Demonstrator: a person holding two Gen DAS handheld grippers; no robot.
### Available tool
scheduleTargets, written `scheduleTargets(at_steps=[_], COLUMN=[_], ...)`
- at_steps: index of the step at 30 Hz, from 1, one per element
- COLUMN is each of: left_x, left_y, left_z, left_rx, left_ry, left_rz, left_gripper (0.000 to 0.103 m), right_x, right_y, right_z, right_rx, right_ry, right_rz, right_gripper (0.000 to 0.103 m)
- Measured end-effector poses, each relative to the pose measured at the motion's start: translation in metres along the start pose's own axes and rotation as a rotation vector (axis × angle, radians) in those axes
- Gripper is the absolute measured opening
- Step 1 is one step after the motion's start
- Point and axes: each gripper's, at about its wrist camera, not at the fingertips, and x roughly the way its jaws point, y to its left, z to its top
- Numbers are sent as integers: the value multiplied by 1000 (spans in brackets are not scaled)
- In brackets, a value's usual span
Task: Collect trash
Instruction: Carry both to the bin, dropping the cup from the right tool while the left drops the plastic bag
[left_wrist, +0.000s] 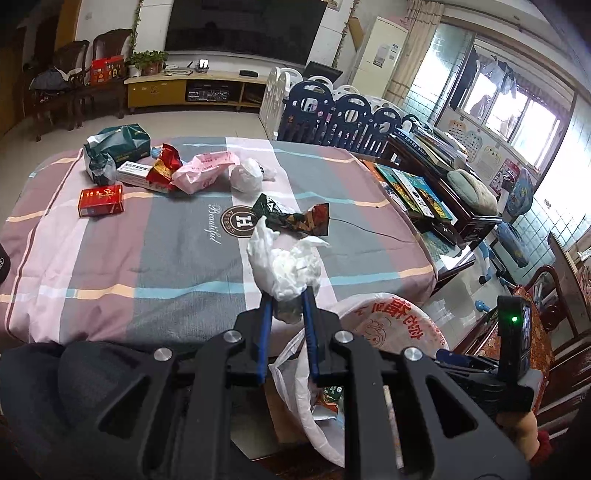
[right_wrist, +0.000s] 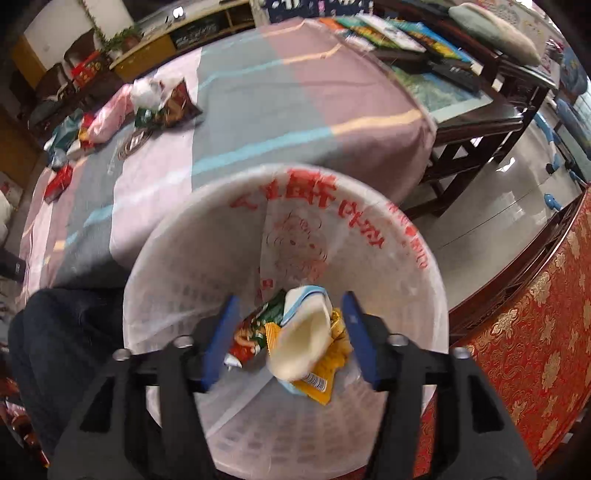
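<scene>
My left gripper (left_wrist: 286, 295) is shut on a crumpled white plastic bag (left_wrist: 284, 266), held above the near edge of the striped tablecloth (left_wrist: 147, 258). My right gripper (right_wrist: 290, 299) points down into the white-lined trash bin (right_wrist: 177, 229), and its blue fingers (right_wrist: 221, 332) stand wide open. A blurred paper cup (right_wrist: 303, 339) sits between them, touching neither pad, above snack wrappers (right_wrist: 255, 328) in the bin. The bin (left_wrist: 388, 314) also shows just right of my left gripper. On the table lie a dark wrapper (left_wrist: 295, 216), a pink bag (left_wrist: 203, 170), a white bag (left_wrist: 247, 175) and a red box (left_wrist: 100, 200).
A green bag (left_wrist: 114, 147) and a white box (left_wrist: 135, 173) lie at the table's far left. A dark wooden side table with books (left_wrist: 417, 184) stands to the right. A red brocade seat (right_wrist: 535, 332) flanks the bin, and a person's dark-clad leg (right_wrist: 55, 350) is on its left.
</scene>
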Motion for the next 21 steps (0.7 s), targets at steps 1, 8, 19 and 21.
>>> scheduleTargets(at_steps=[1,8,19,21], left_x=[2,27,95,108], left_y=[1,-6,-75,-81], left_z=[-1,-10,-44,-52], left_rx=[-4,10,174,190], left_ry=[8,102,348,390], left_rz=[-11,-91,-487,-494], left_gripper=[17,17,17,19], right_x=[-6,-35,-71,-70], right_y=[-1,-21,-38,-36], right_z=[2,15,29,28], right_rx=[5,113,199,194], right_ry=[-30,-166,-299,-296], right_rz=[-10,-7,-4,3], right_gripper=[62,65,65,65])
